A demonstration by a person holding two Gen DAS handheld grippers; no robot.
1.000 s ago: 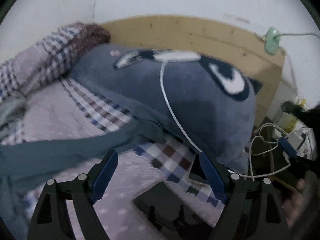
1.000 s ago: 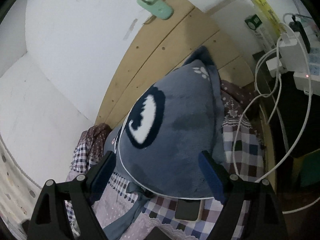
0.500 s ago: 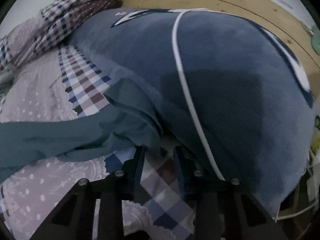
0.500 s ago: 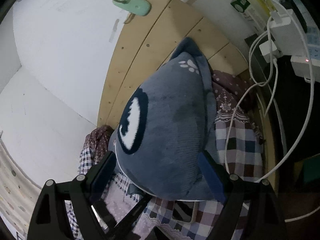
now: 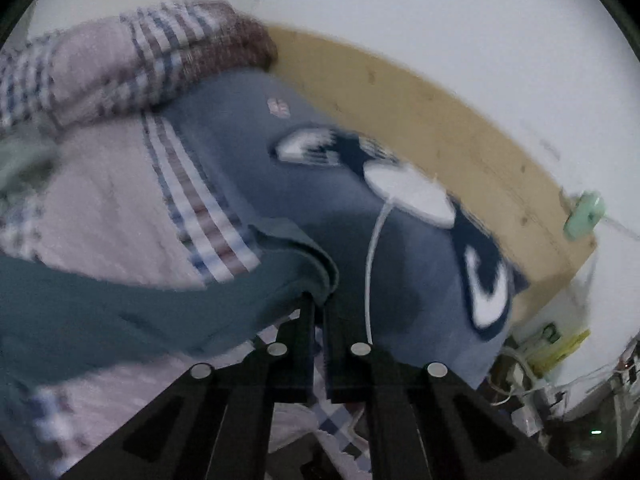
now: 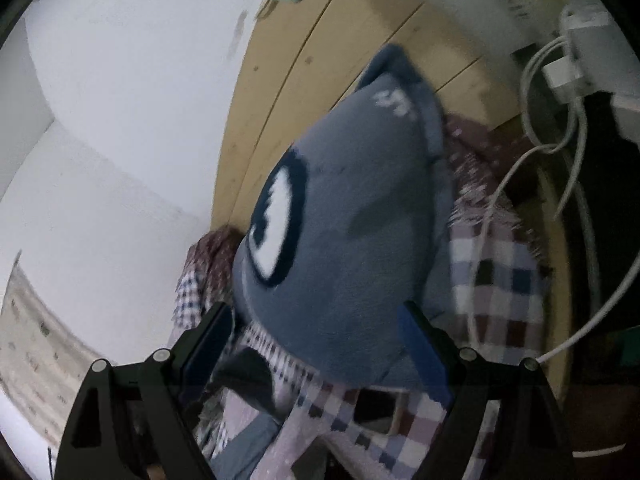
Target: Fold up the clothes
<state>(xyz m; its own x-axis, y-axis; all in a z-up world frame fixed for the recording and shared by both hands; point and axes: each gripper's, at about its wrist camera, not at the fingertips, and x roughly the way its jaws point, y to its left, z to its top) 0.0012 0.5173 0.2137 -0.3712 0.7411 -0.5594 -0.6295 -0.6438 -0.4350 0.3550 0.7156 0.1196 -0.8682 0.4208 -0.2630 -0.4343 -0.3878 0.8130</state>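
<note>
On bed | left gripper [image 5: 318, 300] clamps teal garment [image 5: 120, 312] | right gripper [image 6: 316, 344] spread wide, facing plush [image 6: 352, 240]

Left gripper [image 5: 318, 304] just clamped tight — right gripper [image 6: 316, 328] gapes wide.

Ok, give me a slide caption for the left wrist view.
Left gripper shut on teal garment's edge beside a grey plush pillow.

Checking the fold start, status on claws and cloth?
Left claw just closed, shut on teal cloth edge. Right claw open, empty. Big plush and white cable lie close by.
</note>
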